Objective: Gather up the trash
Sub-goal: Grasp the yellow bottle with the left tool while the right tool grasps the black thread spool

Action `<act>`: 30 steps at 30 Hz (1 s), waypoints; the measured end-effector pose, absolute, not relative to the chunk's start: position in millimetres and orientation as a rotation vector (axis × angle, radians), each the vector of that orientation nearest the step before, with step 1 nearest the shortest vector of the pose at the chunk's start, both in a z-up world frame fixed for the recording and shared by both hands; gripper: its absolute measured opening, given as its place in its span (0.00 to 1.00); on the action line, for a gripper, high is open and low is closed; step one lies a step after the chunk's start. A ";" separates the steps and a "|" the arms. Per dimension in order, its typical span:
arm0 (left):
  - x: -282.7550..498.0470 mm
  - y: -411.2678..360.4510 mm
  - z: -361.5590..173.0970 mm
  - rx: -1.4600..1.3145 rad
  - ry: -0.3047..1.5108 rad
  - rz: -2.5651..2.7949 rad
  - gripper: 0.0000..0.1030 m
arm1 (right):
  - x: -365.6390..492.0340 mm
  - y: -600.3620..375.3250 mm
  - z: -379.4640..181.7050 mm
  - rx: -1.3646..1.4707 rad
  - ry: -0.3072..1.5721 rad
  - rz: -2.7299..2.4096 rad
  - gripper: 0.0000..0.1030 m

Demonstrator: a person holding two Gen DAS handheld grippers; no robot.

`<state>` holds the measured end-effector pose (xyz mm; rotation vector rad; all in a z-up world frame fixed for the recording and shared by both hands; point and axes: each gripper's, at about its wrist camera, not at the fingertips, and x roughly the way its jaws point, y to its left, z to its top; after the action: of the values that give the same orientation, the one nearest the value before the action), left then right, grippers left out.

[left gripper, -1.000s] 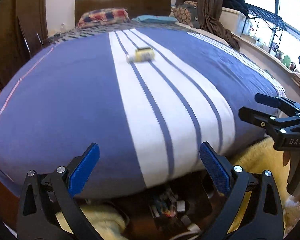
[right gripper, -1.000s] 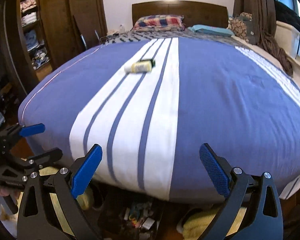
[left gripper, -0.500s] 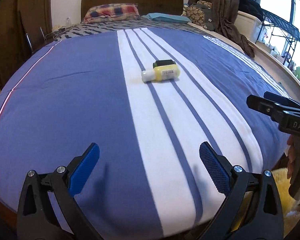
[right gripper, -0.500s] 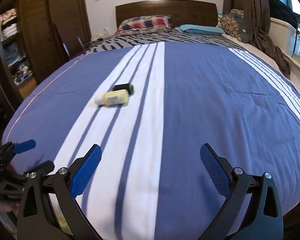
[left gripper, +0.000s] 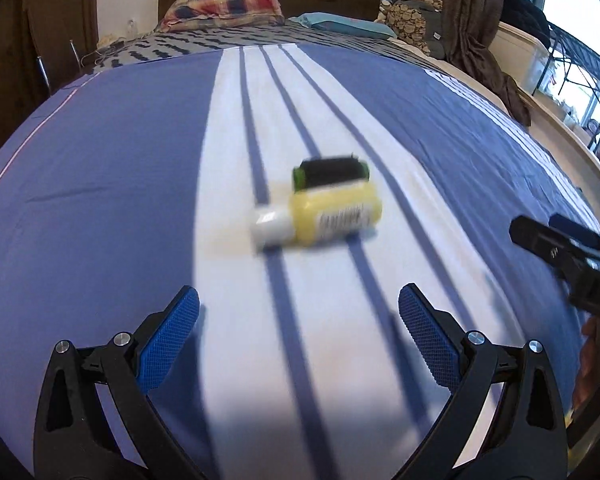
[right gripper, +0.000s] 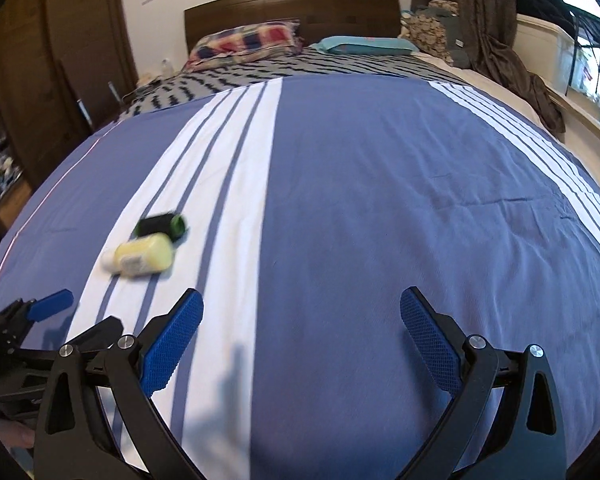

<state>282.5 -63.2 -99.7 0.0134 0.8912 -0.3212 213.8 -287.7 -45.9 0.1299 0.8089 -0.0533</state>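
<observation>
Two bottles lying touching on the striped bedspread point(left gripper: 100, 200), yellow bottle point(left gripper: 332, 216) nearest, black bottle point(left gripper: 330, 171) behind, left gripper point(left gripper: 298, 314) and right gripper point(right gripper: 302, 318) both hovering with tongs spread apart.

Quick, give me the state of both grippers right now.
Left gripper: open, holding nothing, over the bedspread short of the yellow bottle.
Right gripper: open, holding nothing.

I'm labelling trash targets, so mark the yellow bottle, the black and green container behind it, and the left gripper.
yellow bottle point(left gripper: 336, 216), left wrist view, on its labelled body.
black and green container point(left gripper: 330, 171), left wrist view, on its black side.
left gripper point(left gripper: 299, 308), left wrist view, midway between the fingertips.
</observation>
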 end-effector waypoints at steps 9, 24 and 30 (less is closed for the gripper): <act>322.7 -83.3 -106.4 -0.023 0.928 -0.325 0.91 | 232.9 -299.5 -50.6 0.141 0.813 -0.065 0.96; 316.5 -42.4 -96.7 0.067 0.895 -0.290 0.78 | 257.2 -258.4 -45.7 0.116 0.812 0.008 0.96; 313.2 1.2 -96.0 0.051 0.892 -0.253 0.78 | 284.0 -216.6 -56.8 0.132 0.841 0.125 0.96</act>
<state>313.2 1.2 -96.0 0.0515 0.8920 -0.2531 284.0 -216.6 -56.8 0.1320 0.8412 0.1253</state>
